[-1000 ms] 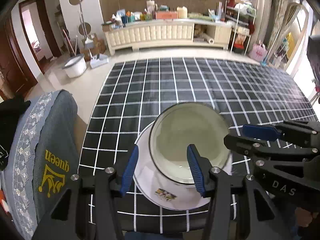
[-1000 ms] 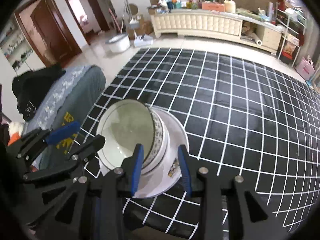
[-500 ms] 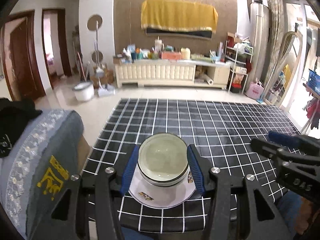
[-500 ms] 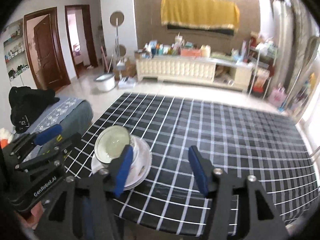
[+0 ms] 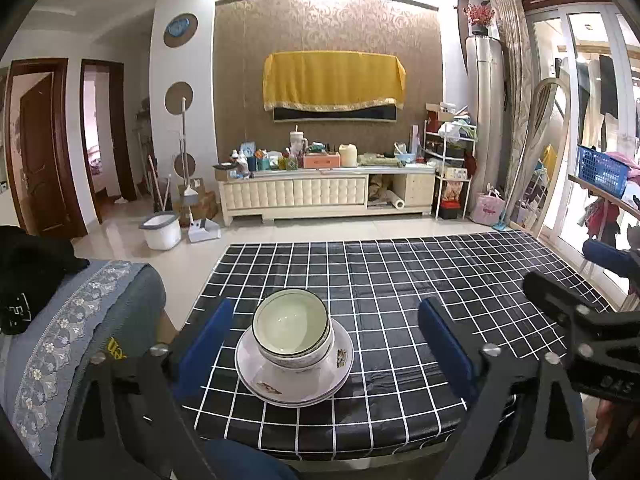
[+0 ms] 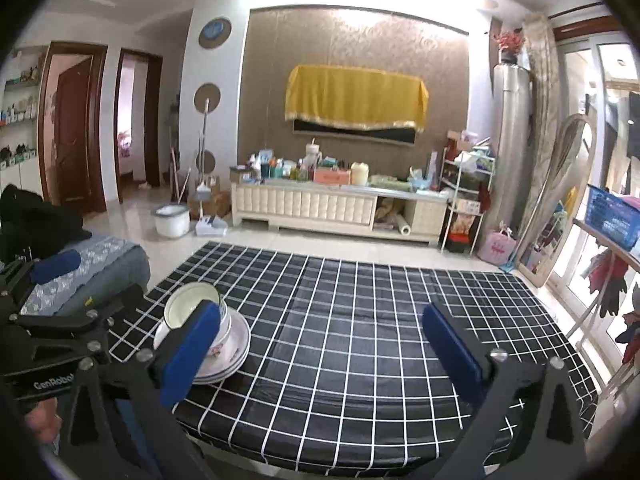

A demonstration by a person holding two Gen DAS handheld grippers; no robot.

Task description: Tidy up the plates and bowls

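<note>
Left gripper [image 5: 326, 342] and right gripper [image 6: 320, 350] both wide apart, level, side by side

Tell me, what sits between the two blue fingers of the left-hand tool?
In the left wrist view, stacked bowls on stacked plates sit between the open left gripper fingers, untouched, on the checked tablecloth.

Both cameras look from the near table [image 5: 400, 280] edge toward the far wall. The left one sits close behind the bowls [image 5: 292, 328]. The right one sees them off to its left [image 6: 200, 316].

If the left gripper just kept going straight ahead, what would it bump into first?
Probably the stacked bowls on the plates: they sit centered between the open left gripper fingers. Depth is unclear, so it might pass above them.
</note>
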